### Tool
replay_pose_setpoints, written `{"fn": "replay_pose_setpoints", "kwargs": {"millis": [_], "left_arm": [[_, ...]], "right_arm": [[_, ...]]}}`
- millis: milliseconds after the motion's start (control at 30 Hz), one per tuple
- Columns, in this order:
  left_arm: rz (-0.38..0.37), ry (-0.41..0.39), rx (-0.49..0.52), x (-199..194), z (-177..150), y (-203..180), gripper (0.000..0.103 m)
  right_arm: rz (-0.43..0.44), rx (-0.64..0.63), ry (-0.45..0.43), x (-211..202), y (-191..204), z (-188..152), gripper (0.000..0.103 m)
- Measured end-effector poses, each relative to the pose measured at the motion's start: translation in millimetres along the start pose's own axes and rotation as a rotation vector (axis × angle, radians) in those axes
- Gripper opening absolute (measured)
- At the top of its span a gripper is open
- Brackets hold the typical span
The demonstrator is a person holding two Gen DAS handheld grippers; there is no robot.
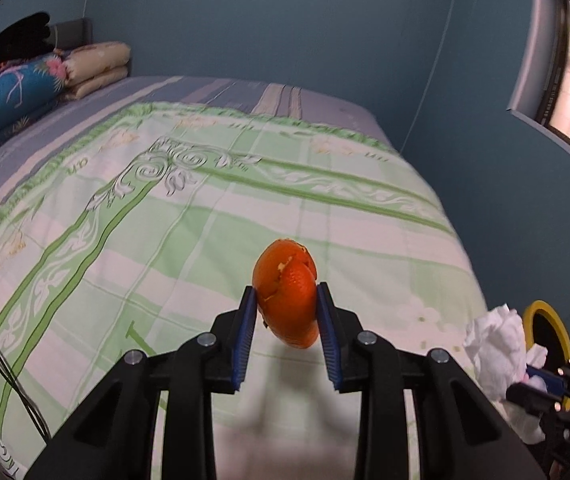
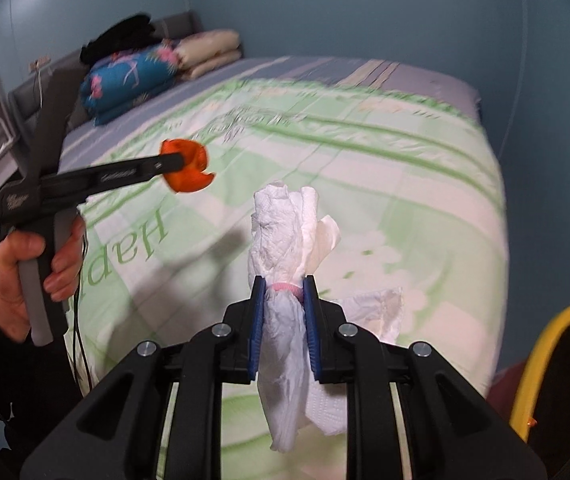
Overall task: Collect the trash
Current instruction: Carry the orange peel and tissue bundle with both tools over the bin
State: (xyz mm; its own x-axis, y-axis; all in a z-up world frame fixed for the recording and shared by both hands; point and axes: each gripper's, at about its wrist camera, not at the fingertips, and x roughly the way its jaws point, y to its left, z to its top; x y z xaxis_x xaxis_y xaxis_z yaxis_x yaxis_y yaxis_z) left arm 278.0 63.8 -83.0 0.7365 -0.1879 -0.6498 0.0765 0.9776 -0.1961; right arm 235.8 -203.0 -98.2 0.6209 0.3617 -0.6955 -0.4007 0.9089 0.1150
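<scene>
Left claw (image 1: 287, 308) pinching curled glossy orange peel (image 1: 287, 300), right claw (image 2: 283, 300) clamped on crumpled quilted tissue wad (image 2: 285, 248), above smooth green-checked bedsheet (image 1: 165, 240)

folded bedding (image 1: 45, 76) at bed's (image 1: 245, 184) head

The left hand-held gripper (image 1: 287, 312) clamps an orange peel (image 1: 287, 300) between its blue pads, above the green-checked bedspread (image 1: 165, 240). At the right edge — crumpled white tissue (image 1: 497, 348) in the right hand-held gripper (image 1: 541, 390), before a yellow-rimmed bin (image 1: 545, 312).
</scene>
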Motion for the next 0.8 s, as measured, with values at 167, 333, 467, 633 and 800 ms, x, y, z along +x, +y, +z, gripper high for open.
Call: {"fn": "replay_pose_setpoints", "kwargs": {"millis": [167, 333, 467, 633, 800], "left_arm": [[-0.051, -0.060, 0.048, -38, 4, -39, 0.028], [-0.102, -0.124, 0.125, -74, 3, -88, 0.028], [-0.158, -0.165, 0.185, -97, 0, -127, 0.028], [-0.219, -0.201, 0.259, -116, -7, -172, 0.029], [-0.276, -0.211, 0.327, -120, -14, -215, 0.029]], "right_arm": [[-0.048, 0.075, -0.095, -49, -31, -5, 0.017], [-0.096, 0.138, -0.197, -99, -60, -13, 0.017], [-0.133, 0.190, -0.277, -136, -84, -21, 0.017], [-0.180, 0.241, -0.348, -167, -109, -32, 0.018], [-0.232, 0.298, -0.387, -191, -135, -50, 0.018]]}}
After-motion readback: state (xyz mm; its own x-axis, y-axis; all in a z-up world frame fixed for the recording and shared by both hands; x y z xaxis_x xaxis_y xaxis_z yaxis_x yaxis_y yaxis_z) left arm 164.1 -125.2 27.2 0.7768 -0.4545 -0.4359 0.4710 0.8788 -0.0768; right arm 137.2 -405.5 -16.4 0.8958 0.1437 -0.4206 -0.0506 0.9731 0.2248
